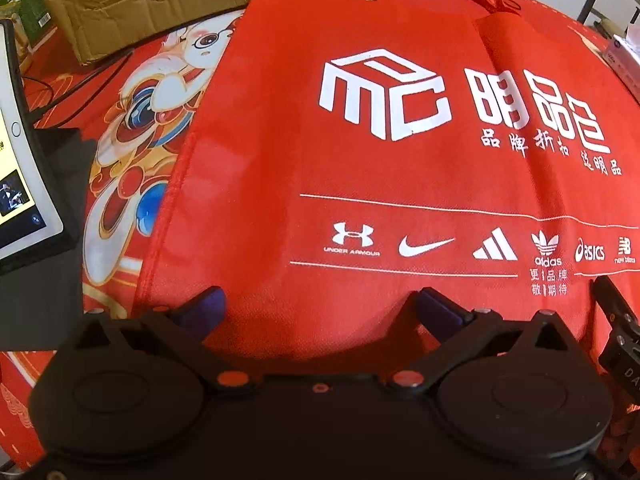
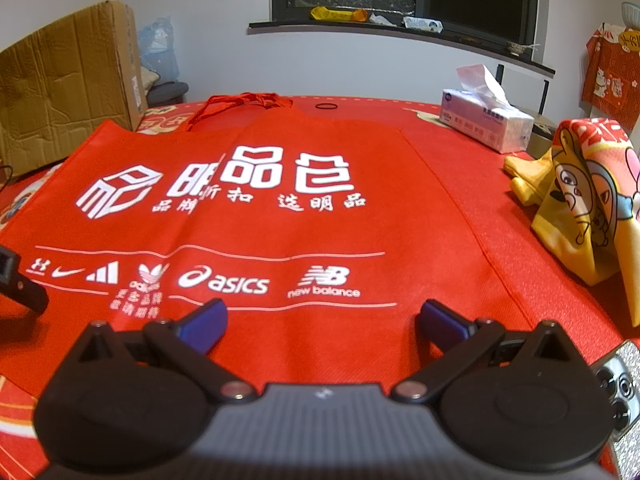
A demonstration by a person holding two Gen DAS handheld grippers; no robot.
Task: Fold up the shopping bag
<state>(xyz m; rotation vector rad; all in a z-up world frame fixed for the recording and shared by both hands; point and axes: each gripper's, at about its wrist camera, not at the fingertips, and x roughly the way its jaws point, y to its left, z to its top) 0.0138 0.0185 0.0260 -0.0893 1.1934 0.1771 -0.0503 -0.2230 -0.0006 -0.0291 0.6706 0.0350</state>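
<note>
Left claw: low over the near hem of the red non-woven shopping bag, aimed across it toward its handles; blue-tipped fingers spread wide, holding nothing; whether the tips touch the fabric cannot be told.
Right claw: beside the left one at the same near hem, below the brand logo row; fingers equally wide apart, empty.
Shopping bag: lies flat, printed side up, on the red patterned tabletop; a lengthwise crease lifts the middle.
Bag direction: thin red rope handles at the far end, bottom hem toward the claws.
Left of bag: brown cardboard box; white tablet.
Right of bag: tissue pack; yellow cartoon-print cloth.
</note>
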